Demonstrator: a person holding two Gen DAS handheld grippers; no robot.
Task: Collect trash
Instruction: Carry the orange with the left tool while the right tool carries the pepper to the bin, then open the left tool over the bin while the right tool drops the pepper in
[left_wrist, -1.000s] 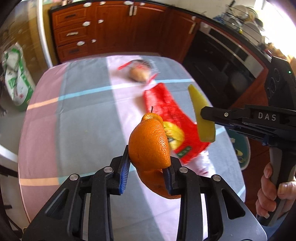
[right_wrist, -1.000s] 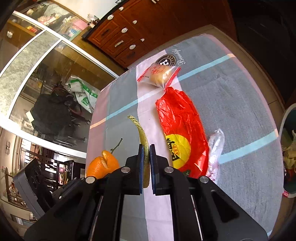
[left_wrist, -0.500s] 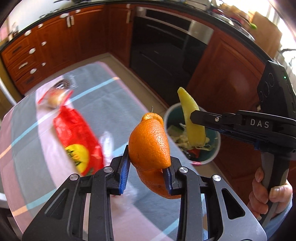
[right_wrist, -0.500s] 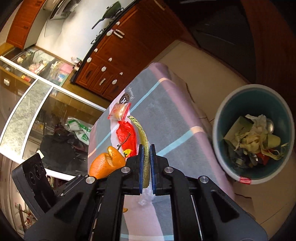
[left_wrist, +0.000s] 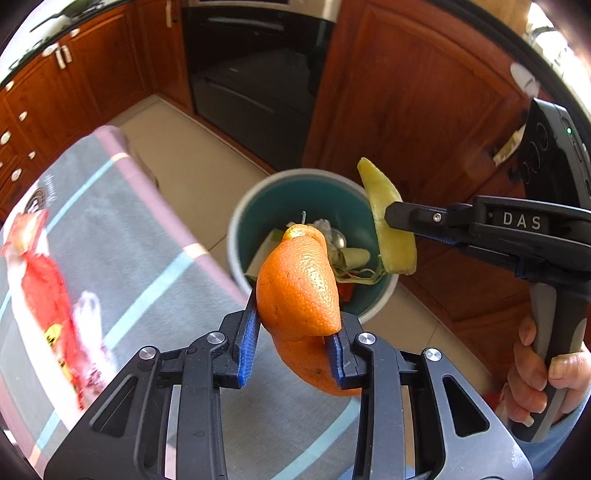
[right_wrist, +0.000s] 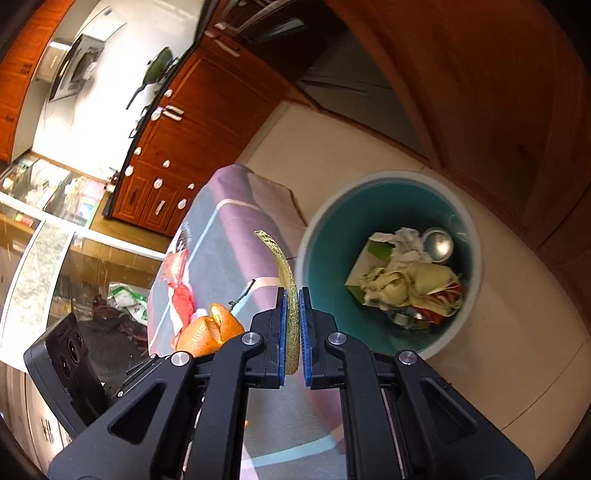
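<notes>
My left gripper (left_wrist: 293, 345) is shut on an orange peel (left_wrist: 301, 291) and holds it in the air over the table edge, in front of the teal trash bin (left_wrist: 258, 199). My right gripper (right_wrist: 291, 332) is shut on a yellow-green melon rind (right_wrist: 286, 273); in the left wrist view the rind (left_wrist: 388, 221) hangs at the bin's right rim. The bin (right_wrist: 321, 240) stands on the floor and holds paper, peels and a can. The orange peel (right_wrist: 208, 332) shows at the left in the right wrist view.
The table (left_wrist: 122, 258) with a striped grey-and-pink cloth carries a red plastic bag (left_wrist: 46, 288), a clear wrapper (left_wrist: 88, 306) and a small snack packet (left_wrist: 22, 236). Wooden cabinets (left_wrist: 406, 92) and a dark oven (left_wrist: 255, 74) stand behind the bin on a tiled floor.
Both grippers have swung right from over the table toward the bin, still holding the peel and rind. The bin now sits closer and more central in both views.
</notes>
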